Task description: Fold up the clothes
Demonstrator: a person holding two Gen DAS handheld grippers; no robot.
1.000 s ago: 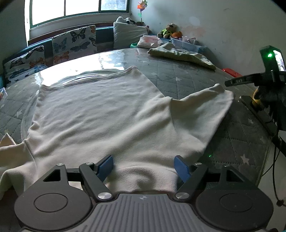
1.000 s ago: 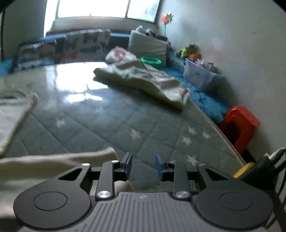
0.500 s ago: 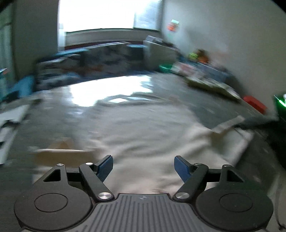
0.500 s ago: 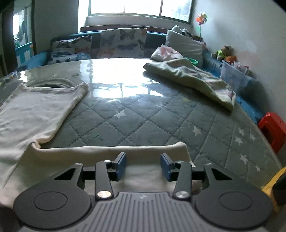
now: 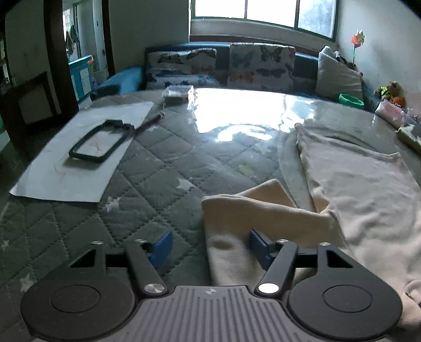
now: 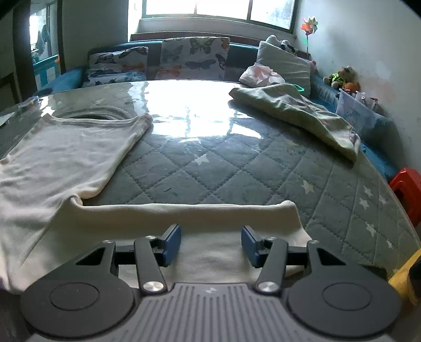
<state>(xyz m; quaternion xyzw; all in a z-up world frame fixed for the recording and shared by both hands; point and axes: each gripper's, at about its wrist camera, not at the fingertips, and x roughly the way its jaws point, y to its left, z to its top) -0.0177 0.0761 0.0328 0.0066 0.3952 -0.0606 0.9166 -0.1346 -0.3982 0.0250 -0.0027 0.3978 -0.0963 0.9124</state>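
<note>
Two grippers are mine, one in each hand, both low over the near edge of the cream shirt (image 6: 60, 163) spread flat on the quilted grey table (image 6: 236, 179). My left gripper (image 5: 209, 247) is closing, its jaws about half apart; the end of the shirt's left sleeve (image 5: 252, 213) lies between the blue pads, nearer the right one, and I cannot tell whether either pad touches it. My right gripper (image 6: 210, 242) is opening, jaws about half apart, with the shirt's right sleeve (image 6: 200, 210) stretched across the table under and between the pads, not pinched. Farther off in the left view a white sheet (image 5: 79, 155) carries a dark frame (image 5: 98, 140). Across the table in the right view lies a crumpled pale green cloth (image 6: 297, 113), with butterfly cushions (image 6: 192, 58) beneath the window (image 6: 218, 8) beyond.
</note>
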